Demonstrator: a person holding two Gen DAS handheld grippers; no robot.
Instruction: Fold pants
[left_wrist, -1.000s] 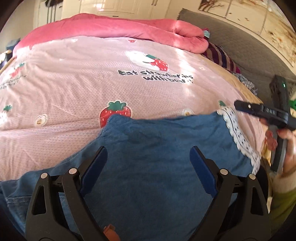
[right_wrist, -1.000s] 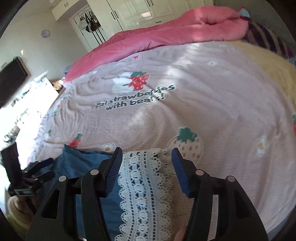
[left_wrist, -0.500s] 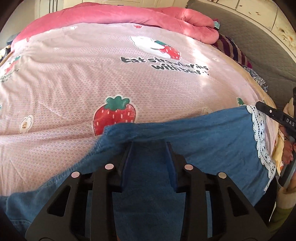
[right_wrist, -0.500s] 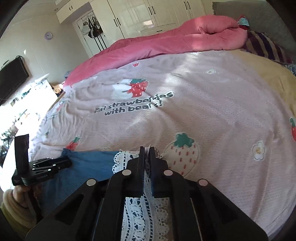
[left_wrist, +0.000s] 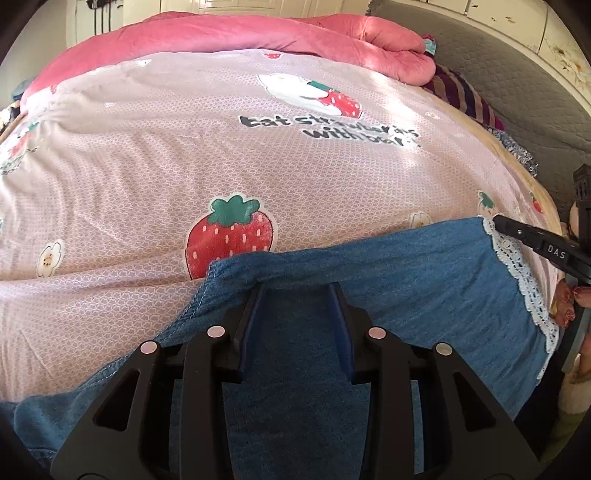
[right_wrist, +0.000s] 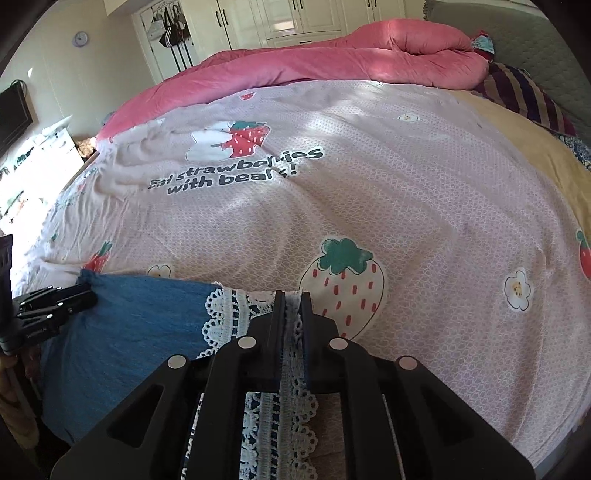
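Blue denim pants (left_wrist: 424, 295) with a white lace hem (left_wrist: 524, 280) lie along the near edge of a pink strawberry-print bed. My left gripper (left_wrist: 297, 291) is shut on a bunched fold of the denim near the pants' far edge. My right gripper (right_wrist: 291, 295) is shut on the lace hem (right_wrist: 229, 314). The right gripper also shows at the right of the left wrist view (left_wrist: 532, 240), pinching the hem. The left gripper shows at the left of the right wrist view (right_wrist: 55, 302), holding the denim (right_wrist: 129, 332).
The pink bedcover (left_wrist: 258, 155) stretches beyond the pants. A rolled pink duvet (right_wrist: 332, 55) lies across the far side, with a striped pillow (right_wrist: 524, 96) and a grey headboard (left_wrist: 517, 74) to the right. White wardrobes (right_wrist: 288, 18) stand behind.
Both grippers were open a second ago; they have closed, the left on the denim, the right on the lace hem. Both have moved slightly forward, with the pants' far edge stretched between them.
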